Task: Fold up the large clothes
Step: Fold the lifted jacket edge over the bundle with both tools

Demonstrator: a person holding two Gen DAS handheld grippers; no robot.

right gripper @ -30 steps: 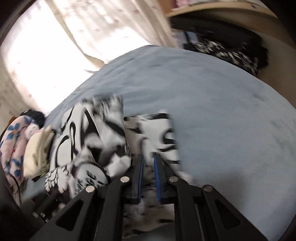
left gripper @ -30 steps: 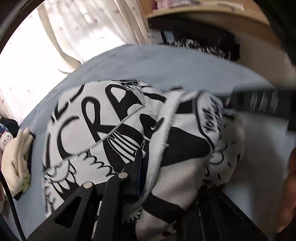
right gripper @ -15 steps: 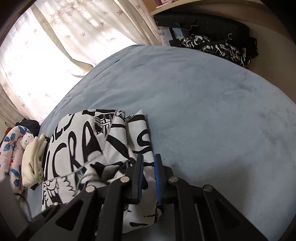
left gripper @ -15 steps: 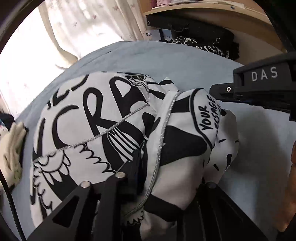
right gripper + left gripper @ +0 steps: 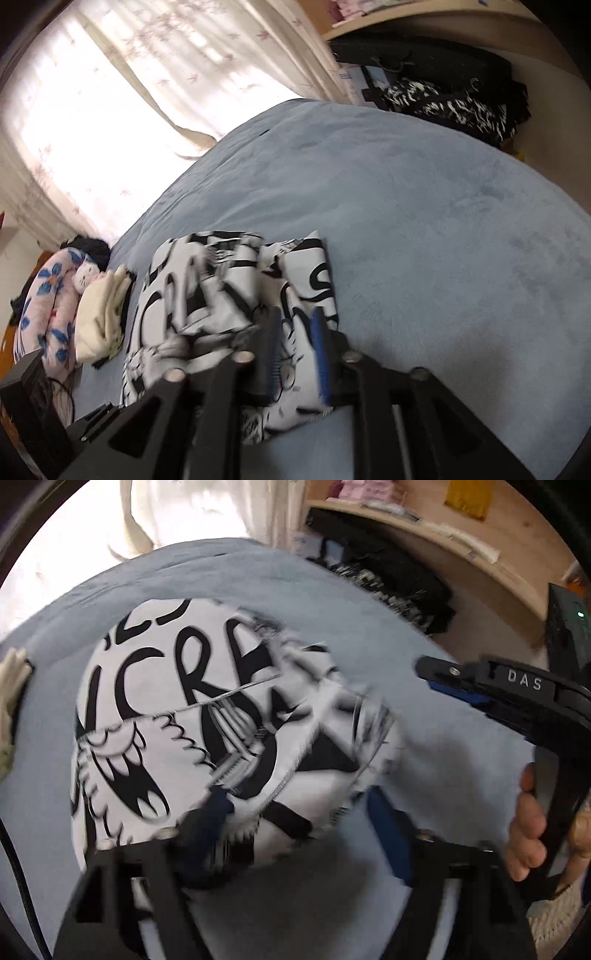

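A white garment with bold black lettering and cartoon print (image 5: 177, 716) lies bunched in folds on a grey-blue bed cover (image 5: 424, 738); it also shows in the right wrist view (image 5: 221, 295). My left gripper (image 5: 299, 812) is open, its fingers spread wide over the garment's near edge, holding nothing. My right gripper (image 5: 295, 347) is open with a narrow gap, just above the garment's near right corner; it also shows at the right of the left wrist view (image 5: 436, 675). Both views are motion-blurred.
A cream cloth (image 5: 103, 314) and a pink floral cushion (image 5: 48, 306) lie at the bed's left edge. Dark bags and patterned clothes (image 5: 450, 99) sit under a wooden shelf (image 5: 443, 546) beyond the bed. A curtained window (image 5: 129, 85) is behind.
Both grippers were shut on the garment and have opened and let it go. The garment has dropped onto the bed cover. The left gripper has drawn back a little.
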